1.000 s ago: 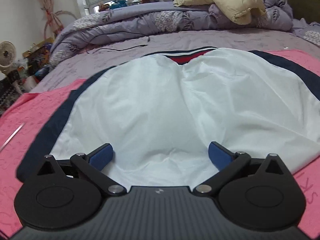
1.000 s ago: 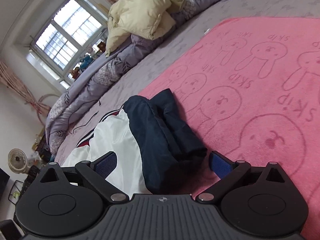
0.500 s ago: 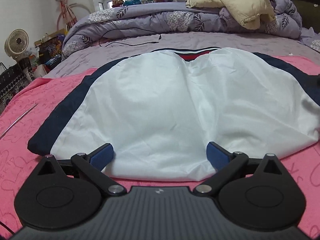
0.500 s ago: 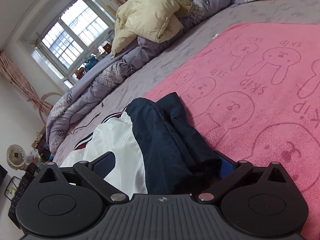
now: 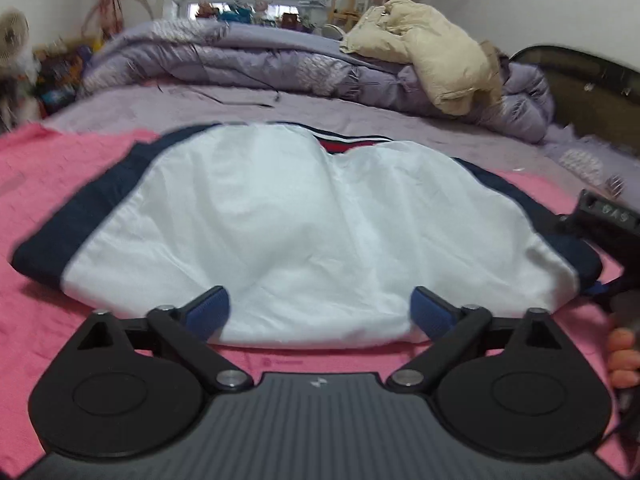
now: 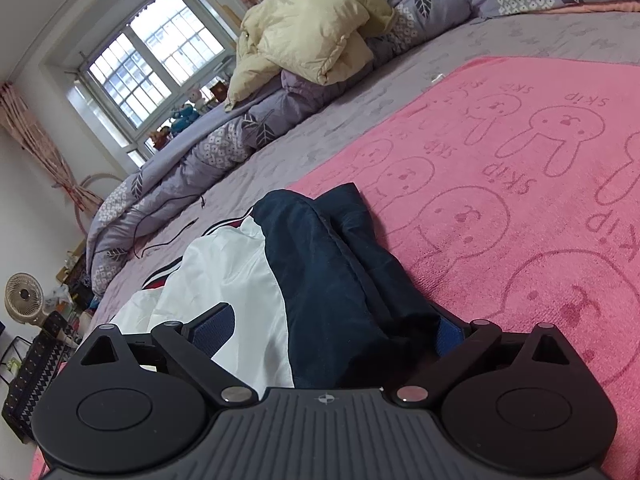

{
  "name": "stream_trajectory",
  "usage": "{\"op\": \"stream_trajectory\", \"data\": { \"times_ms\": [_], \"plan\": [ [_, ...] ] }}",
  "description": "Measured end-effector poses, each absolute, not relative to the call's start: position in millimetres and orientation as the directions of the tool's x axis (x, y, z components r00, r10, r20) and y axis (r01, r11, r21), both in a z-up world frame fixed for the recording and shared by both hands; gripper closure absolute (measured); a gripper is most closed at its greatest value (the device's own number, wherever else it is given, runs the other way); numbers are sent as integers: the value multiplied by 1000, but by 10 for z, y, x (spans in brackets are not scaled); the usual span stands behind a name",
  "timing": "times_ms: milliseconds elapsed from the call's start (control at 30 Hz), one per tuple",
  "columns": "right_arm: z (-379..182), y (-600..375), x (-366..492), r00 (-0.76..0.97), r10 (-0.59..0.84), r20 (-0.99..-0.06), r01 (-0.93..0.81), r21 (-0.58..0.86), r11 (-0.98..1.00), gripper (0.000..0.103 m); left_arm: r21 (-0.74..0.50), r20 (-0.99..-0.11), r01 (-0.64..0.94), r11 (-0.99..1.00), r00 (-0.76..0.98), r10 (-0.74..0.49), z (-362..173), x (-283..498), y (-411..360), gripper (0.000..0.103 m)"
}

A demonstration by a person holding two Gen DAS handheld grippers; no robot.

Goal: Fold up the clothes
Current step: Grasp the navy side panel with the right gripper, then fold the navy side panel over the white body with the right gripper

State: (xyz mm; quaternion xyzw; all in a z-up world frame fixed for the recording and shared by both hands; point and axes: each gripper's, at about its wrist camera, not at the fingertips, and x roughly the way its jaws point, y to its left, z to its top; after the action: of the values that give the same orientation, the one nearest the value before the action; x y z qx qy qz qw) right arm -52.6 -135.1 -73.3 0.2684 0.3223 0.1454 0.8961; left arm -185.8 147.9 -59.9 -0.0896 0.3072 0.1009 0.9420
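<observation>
A white and navy jacket (image 5: 304,236) lies flat on the pink rabbit-print blanket (image 6: 520,184), collar toward the window. The left gripper (image 5: 319,309) gapes wide at its hem; the right gripper (image 6: 332,330) straddles its navy sleeve (image 6: 332,280), jaws spread.

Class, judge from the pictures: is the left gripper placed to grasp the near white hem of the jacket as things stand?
Probably yes. The left gripper is open, its fingers either side of the jacket hem, nothing between.

- smooth white lining (image 5: 304,232), thin cloth, slight sheen
- navy shell (image 6: 332,280), matt fabric
- pink blanket (image 6: 520,184), fuzzy terry, embossed rabbits
- matt black plastic gripper (image 5: 318,310), blue textured pads (image 5: 210,310)
</observation>
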Motion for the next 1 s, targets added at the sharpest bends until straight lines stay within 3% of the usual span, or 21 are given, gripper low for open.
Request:
{"op": "stream_trajectory", "data": {
  "times_ms": [167,233,333,367,433,567,600,667,700,833,867,933,1000],
  "plan": [
    [-719,-1341,-517,748,424,-511,-78,566,820,5,108,-614,-237,966,748,252,-633,-1708,1162,0],
    [-723,-1364,-518,748,429,-506,-73,580,812,5,84,-586,-238,968,773,241,-603,-1779,1174,0],
    [-728,-1385,-519,749,433,-502,-69,591,804,6,-95,-472,-252,963,863,179,-496,-2065,1411,2],
    [-727,-1386,-518,749,432,-502,-68,591,804,7,-131,-486,-283,950,854,187,-506,-2072,1498,0],
    [-717,-1362,-515,749,420,-512,-61,579,813,8,-100,-617,-365,926,753,230,-606,-1869,1581,1],
    [-687,-1295,-497,743,393,-542,-51,540,840,10,143,-592,-357,923,717,368,-614,-1745,1240,2],
    [-681,-1284,-492,741,388,-548,-50,532,845,10,164,-570,-348,923,730,377,-599,-1774,1187,8],
    [-684,-1299,-483,741,392,-546,-45,542,839,10,96,-520,-296,950,799,302,-537,-1914,1197,13],
    [-689,-1307,-481,742,394,-543,-43,548,836,10,52,-504,-272,961,823,260,-512,-1963,1234,6],
    [-683,-1284,-477,740,385,-552,-41,534,844,11,52,-610,-257,965,757,235,-608,-1744,1245,0],
    [-673,-1273,-471,738,376,-560,-33,526,850,14,84,-618,-245,966,747,243,-631,-1709,1194,0],
    [-647,-1262,-456,733,346,-585,-7,502,865,32,154,-604,-237,959,746,281,-635,-1710,1071,0],
    [-634,-1305,-422,709,360,-606,18,527,850,70,204,-587,-234,951,748,310,-626,-1724,982,0]
  ]
}}
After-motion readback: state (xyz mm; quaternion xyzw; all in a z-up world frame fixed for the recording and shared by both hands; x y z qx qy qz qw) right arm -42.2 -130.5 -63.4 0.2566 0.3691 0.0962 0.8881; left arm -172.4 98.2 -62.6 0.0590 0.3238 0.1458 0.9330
